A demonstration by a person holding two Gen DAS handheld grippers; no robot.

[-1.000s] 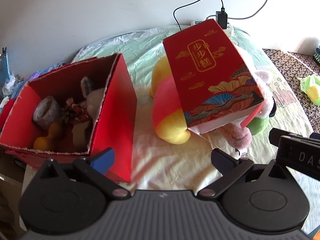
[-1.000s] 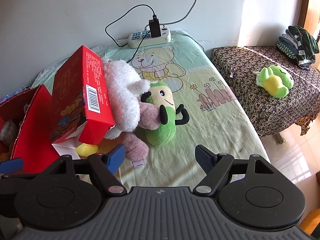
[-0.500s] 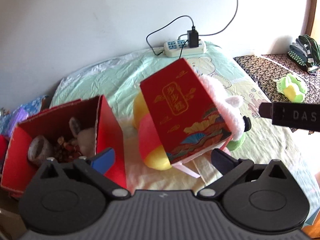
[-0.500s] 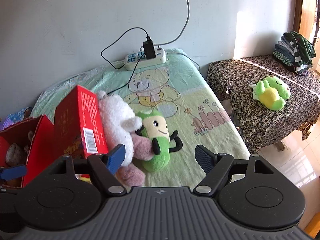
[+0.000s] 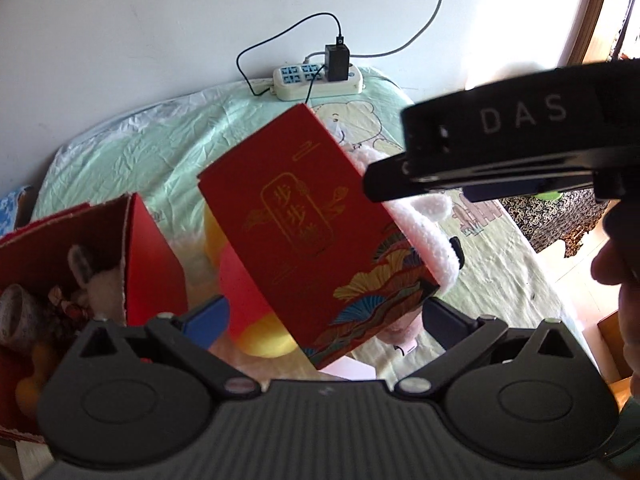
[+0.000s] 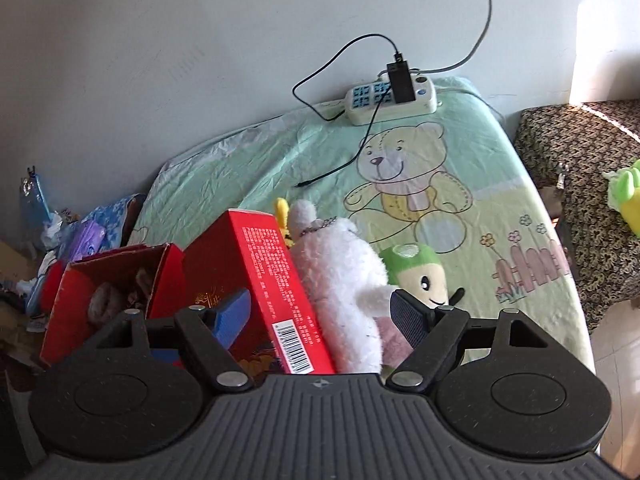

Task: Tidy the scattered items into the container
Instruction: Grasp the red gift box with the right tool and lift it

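Note:
A red box with gold lettering (image 5: 316,240) leans tilted on a pile of plush toys on the bed. Under it lies a yellow and pink plush (image 5: 248,292); a white plush (image 6: 340,280) and a green plush (image 6: 420,272) lie on its right. The open red container (image 5: 152,264) stands left of the pile and holds several small items. My left gripper (image 5: 326,320) is open, near and in front of the box. My right gripper (image 6: 322,314) is open too, with the box (image 6: 260,280) and white plush seen between its fingers. Contact is not visible.
A white power strip (image 6: 392,98) with a black plug and cables lies at the bed's far edge by the wall. A side table with patterned cloth (image 6: 580,152) carries a green frog plush (image 6: 628,200). Clutter (image 6: 80,236) sits left of the bed. A hand (image 5: 624,280) holds the right gripper.
Both grippers have pulled back and up from the pile. The right gripper has swung left, now facing the box and white plush, and its body now crosses the upper right of the left wrist view.

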